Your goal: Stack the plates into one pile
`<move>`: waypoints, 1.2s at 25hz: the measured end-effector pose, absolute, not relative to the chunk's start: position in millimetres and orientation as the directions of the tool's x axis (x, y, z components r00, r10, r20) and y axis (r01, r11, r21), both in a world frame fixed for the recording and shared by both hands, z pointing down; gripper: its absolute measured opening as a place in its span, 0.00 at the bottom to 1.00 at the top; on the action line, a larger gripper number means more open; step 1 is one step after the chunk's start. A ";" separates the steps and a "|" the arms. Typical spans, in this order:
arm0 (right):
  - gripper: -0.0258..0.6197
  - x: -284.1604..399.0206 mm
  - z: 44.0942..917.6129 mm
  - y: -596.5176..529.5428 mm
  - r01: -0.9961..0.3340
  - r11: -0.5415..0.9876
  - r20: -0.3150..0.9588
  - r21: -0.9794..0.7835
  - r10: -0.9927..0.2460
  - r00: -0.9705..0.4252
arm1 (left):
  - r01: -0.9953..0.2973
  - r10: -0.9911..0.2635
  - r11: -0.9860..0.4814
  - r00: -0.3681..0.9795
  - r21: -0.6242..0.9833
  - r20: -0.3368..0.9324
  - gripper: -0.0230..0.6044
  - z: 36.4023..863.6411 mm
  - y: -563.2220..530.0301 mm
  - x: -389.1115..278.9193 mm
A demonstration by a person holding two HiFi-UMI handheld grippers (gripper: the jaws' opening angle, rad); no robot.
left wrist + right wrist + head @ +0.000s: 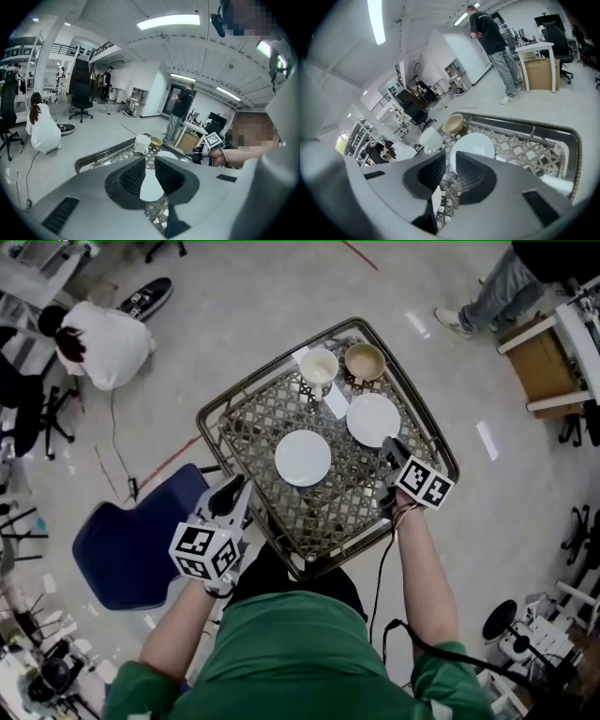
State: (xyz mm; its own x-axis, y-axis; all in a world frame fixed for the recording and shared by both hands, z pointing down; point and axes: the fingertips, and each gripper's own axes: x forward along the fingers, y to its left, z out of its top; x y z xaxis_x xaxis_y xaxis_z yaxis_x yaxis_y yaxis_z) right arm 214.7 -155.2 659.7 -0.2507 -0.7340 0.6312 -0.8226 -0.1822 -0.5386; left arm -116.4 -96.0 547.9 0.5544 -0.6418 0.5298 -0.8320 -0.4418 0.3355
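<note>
Two white plates lie on a woven lattice table point(323, 512) with a metal rim. The left plate point(302, 457) rests flat near the middle. My left gripper point(232, 491) hangs open at the table's front left edge, short of that plate, which shows beyond its empty jaws point(151, 180). The right plate point(372, 419) sits further right. My right gripper point(389, 448) is at its near right rim. In the right gripper view this plate point(472, 145) runs down into the narrow gap of the gripper point(451, 161), which is shut on its edge.
A white cup point(319, 366), a tan bowl point(365, 361) and a small paper card point(335, 399) stand at the table's far side. A blue chair point(131, 540) is at the left. A crouching person point(98, 343) and a standing person point(487, 296) are on the floor beyond.
</note>
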 end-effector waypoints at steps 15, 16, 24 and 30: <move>0.10 162.2 427.2 -105.2 -0.964 0.205 0.311 -0.172 -0.917 -0.250 | -0.770 -0.692 -0.562 0.637 0.301 0.339 0.15 458.6 -101.4 -82.8; 0.10 160.1 417.1 -100.2 -0.966 0.208 0.293 -0.157 -0.924 -0.246 | -0.769 -0.698 -0.567 0.639 0.296 0.323 0.15 450.6 -101.7 -82.7; 0.10 148.9 350.5 -69.7 -0.970 0.238 0.164 -0.045 -0.956 -0.242 | -0.753 -0.720 -0.610 0.656 0.246 0.226 0.15 399.2 -100.8 -75.7; 0.10 149.9 339.3 -49.4 -0.968 0.248 0.138 -0.033 -0.958 -0.251 | -0.761 -0.726 -0.605 0.648 0.233 0.232 0.15 397.1 -95.0 -72.7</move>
State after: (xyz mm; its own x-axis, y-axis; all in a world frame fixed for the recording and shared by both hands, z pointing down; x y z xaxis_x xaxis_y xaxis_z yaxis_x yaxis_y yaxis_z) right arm 149.9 -49.4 339.3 -0.2505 -0.9582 0.1382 -0.9681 0.2483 -0.0333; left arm -72.7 -95.0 397.1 0.6477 -0.7258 0.2318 -0.7613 -0.6049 0.2335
